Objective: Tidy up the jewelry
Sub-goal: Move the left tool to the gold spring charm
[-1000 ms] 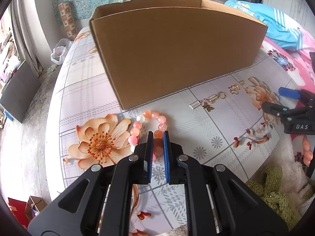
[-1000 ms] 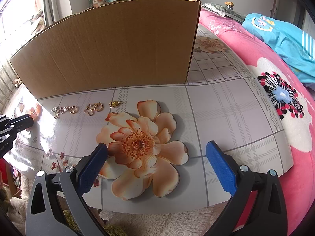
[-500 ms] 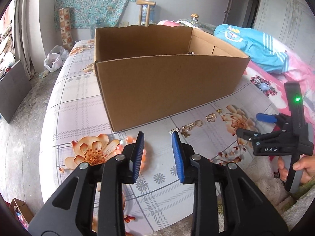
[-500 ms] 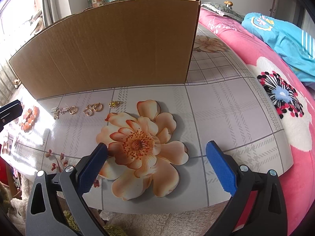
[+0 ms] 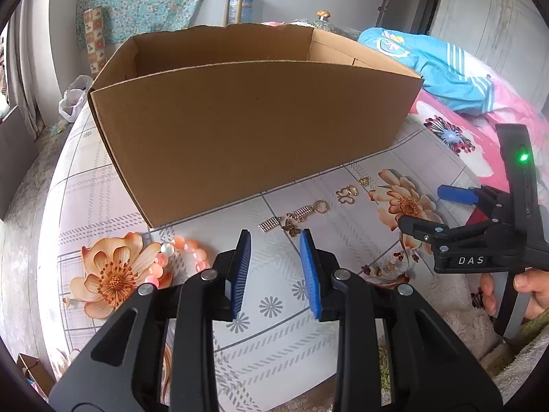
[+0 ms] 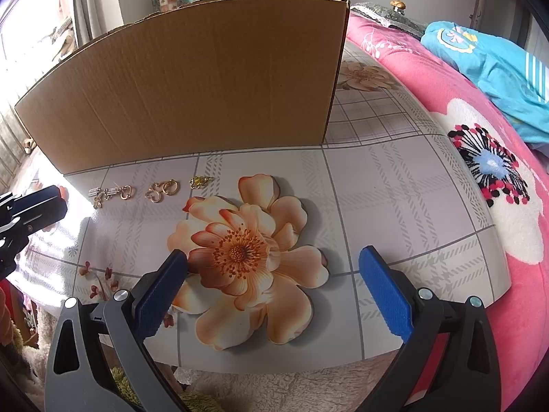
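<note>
A pink and orange bead bracelet point(image 5: 182, 252) lies on the table in front of the cardboard box point(image 5: 254, 130), left of my left gripper point(image 5: 276, 271), which is open and empty above the table. Gold charms and earrings point(image 5: 302, 214) lie in a row along the box front; they also show in the right wrist view point(image 6: 137, 192). My right gripper point(image 6: 274, 288) is wide open and empty over a printed flower near the table's front edge. It also shows in the left wrist view point(image 5: 439, 209).
The tall open box point(image 6: 192, 82) stands behind the jewelry. A pink bedspread point(image 6: 480, 178) with blue clothing point(image 6: 497, 65) lies to the right. A fluffy rug point(image 5: 473, 329) lies below the table's front edge.
My left gripper opened, let go of the bead bracelet and drew back and up to the right. The bracelet stayed on the table. The right gripper has not moved.
</note>
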`<state>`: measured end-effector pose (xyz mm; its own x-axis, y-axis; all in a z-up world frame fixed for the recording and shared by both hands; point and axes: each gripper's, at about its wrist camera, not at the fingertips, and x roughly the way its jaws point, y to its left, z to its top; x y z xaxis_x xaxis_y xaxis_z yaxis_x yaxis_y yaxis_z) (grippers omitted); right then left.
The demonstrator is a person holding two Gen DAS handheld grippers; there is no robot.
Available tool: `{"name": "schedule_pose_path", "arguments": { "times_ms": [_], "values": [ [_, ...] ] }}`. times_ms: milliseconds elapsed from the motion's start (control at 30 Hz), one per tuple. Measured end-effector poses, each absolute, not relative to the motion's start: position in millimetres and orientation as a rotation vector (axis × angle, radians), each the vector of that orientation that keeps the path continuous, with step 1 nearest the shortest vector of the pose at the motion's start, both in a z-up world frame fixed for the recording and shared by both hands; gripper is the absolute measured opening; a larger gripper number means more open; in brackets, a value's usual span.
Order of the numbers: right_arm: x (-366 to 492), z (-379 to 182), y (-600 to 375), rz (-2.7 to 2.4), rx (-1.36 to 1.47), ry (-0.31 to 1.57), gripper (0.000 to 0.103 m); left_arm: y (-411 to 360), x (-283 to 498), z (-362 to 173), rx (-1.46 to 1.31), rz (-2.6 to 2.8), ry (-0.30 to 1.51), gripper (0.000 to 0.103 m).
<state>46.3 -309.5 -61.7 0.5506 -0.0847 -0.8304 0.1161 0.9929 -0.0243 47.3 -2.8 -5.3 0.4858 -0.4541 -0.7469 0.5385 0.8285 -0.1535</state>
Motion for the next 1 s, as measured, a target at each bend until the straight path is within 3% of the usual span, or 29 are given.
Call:
{"name": "schedule_pose_path", "arguments": {
  "times_ms": [333,433,600,700,1000],
  "values": [
    [46.9,-44.7,-316.2,-0.019,0.115,0.963,0.096,-5.2,54.8,-12.1,0.131,-0.595,0.869,0.028],
    [47.8,-36.6,-308.7,0.041,0.119,0.916,0.088,-7.8,56.8,-10.9,0.142,-0.6,0.858,0.028],
    [58.2,-36.5,-299.8,0.15,0.196,0.894,0.061,-14.7,60.6,-10.7,0.184,-0.599,0.842,0.028],
    [64.6,-40.7,-296.4,0.2,0.231,0.903,0.05,-19.4,62.5,-12.1,0.229,-0.588,0.836,0.026],
    [68.4,-49.0,-286.3,0.258,0.251,0.918,0.049,-32.6,69.3,-21.0,0.32,-0.597,0.86,0.018]
  ]
}}
